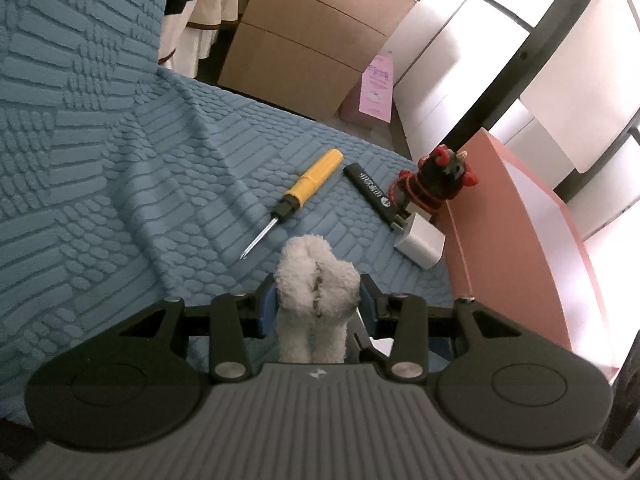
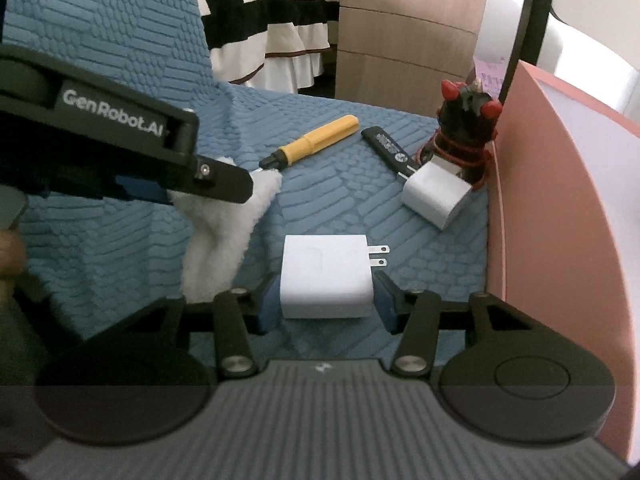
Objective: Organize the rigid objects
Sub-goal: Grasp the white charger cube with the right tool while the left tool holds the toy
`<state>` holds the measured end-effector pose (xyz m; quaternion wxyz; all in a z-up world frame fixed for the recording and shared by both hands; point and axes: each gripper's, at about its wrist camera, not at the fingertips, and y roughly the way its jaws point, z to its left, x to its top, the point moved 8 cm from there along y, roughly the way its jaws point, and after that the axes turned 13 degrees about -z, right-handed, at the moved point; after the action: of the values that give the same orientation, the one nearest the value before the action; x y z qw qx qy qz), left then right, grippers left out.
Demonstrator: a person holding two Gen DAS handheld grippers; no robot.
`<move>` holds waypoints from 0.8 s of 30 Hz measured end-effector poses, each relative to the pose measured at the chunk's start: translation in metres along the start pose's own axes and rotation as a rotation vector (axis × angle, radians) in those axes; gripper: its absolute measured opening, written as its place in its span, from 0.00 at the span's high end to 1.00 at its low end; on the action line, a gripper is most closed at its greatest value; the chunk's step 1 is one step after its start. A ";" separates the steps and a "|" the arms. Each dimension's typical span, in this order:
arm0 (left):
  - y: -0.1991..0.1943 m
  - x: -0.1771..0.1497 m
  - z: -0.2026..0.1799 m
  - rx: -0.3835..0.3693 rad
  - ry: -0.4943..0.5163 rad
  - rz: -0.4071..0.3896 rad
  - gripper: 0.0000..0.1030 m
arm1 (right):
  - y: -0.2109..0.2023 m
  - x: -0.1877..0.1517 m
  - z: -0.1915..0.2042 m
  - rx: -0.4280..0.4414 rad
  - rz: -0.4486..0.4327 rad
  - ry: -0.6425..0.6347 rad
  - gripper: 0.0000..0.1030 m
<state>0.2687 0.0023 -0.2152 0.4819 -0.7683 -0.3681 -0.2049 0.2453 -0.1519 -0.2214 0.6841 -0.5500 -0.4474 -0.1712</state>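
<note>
Seen only from the right wrist: a white plug adapter (image 2: 326, 276) sitting squarely between the blue pads of the right gripper (image 2: 326, 298), both pads pressed to its sides, two metal prongs pointing right past the right-hand finger. Also only there: the left gripper (image 2: 224, 184) from the side, reaching in from the left, clamped on a white fluffy cloth (image 2: 224, 236) that hangs below its fingers.

Seen only from the left wrist: that same fluffy cloth (image 1: 316, 300) head-on, bunched and folded upright, pinched between the pads of the left gripper (image 1: 318, 300), a dark seam running down its middle.

Common to both views, ahead of the fingertips on the blue textured cover (image 1: 100, 184): a yellow-handled screwdriver (image 1: 296, 200) lying slantwise, tip toward the fingers; right of it a slim black bar with white lettering (image 1: 370, 192); further right a second white charger block (image 1: 420, 246), touching the bar's near end; behind that block a small black figurine with red horns (image 1: 440, 180), upright, just beside a pink panel (image 1: 520, 240).
</note>
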 end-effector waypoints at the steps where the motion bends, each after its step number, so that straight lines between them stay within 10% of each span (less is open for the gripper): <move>1: -0.002 -0.001 0.001 0.008 -0.001 -0.003 0.54 | -0.003 -0.002 0.000 0.002 0.003 0.008 0.49; 24: -0.034 -0.021 0.014 0.087 -0.014 -0.033 0.54 | -0.011 -0.021 0.013 0.067 0.042 0.041 0.41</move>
<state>0.2284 0.0159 -0.2153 0.5086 -0.7420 -0.3926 -0.1912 0.2206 -0.1489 -0.2321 0.7144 -0.5326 -0.4271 -0.1531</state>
